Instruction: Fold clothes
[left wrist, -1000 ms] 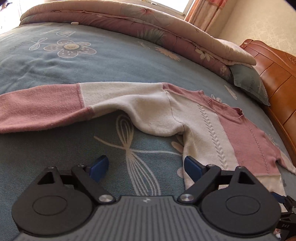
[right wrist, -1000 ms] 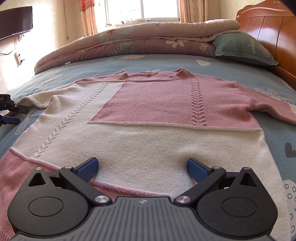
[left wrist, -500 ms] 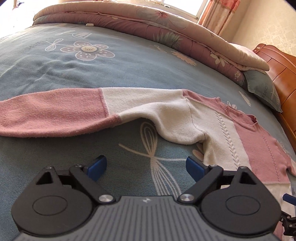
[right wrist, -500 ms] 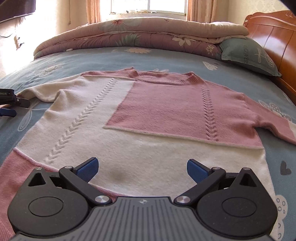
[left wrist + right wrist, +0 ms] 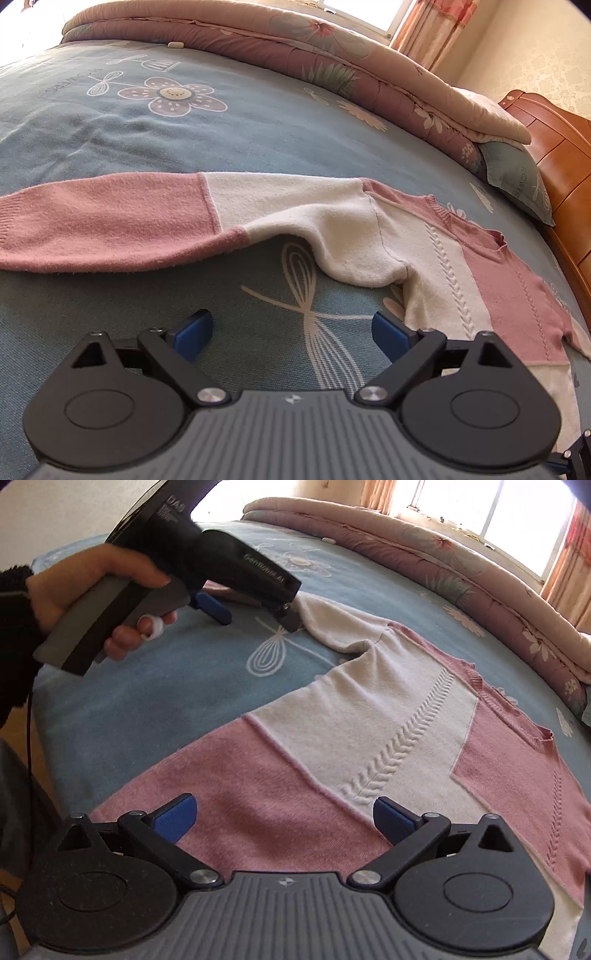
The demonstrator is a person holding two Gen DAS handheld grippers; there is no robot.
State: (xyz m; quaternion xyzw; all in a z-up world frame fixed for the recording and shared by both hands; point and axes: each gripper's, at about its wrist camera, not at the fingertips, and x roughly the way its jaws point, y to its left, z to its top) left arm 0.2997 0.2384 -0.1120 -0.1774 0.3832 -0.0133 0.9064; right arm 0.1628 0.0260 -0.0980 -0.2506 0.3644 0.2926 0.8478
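The soft, floppy sweater (image 5: 424, 243) lies flat ahead of both wide-open, empty tongs (image 5: 291, 328) (image 5: 284, 814); its sleeve (image 5: 110, 218) looks easy to pinch

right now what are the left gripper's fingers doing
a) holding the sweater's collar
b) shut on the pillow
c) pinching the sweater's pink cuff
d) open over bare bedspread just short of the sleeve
d: the left gripper has its blue fingers spread wide with only the bedspread between them, and the sweater sleeve lies just ahead, ungripped.
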